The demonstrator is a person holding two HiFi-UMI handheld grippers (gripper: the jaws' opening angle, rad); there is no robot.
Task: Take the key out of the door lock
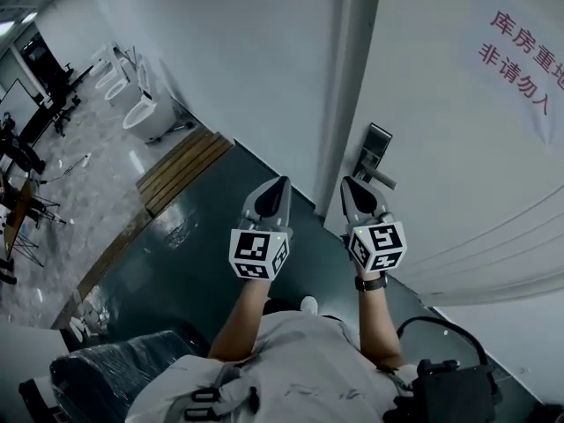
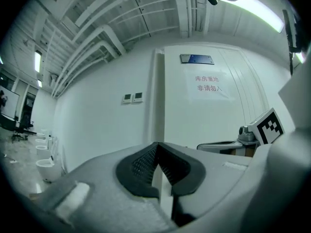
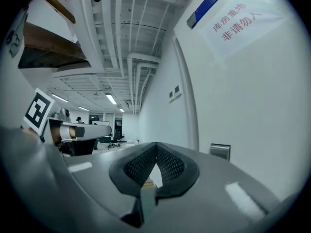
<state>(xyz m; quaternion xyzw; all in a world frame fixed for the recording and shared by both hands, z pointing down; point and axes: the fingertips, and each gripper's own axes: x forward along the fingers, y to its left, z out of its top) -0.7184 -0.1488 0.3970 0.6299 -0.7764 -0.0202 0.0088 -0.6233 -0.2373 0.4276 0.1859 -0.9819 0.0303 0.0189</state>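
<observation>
The white door (image 1: 458, 148) stands at the right, with a metal lock plate and lever handle (image 1: 375, 160) near its edge. No key can be made out on the lock in any view. My left gripper (image 1: 281, 184) is held in the air left of the door frame, shut with nothing in it. Just below and in front of the handle, my right gripper (image 1: 350, 183) is also shut and empty. In the left gripper view the closed jaws (image 2: 156, 147) point at the door frame. The right gripper view shows shut jaws (image 3: 156, 147), with the lock plate (image 3: 220, 151) off to the right.
A red-lettered paper sign (image 1: 522, 60) is stuck on the door. White toilets (image 1: 141, 106) and wooden planks (image 1: 181, 167) sit on the floor at the left. A black plastic-wrapped chair (image 1: 106, 377) and a black device (image 1: 449, 391) are close to the person.
</observation>
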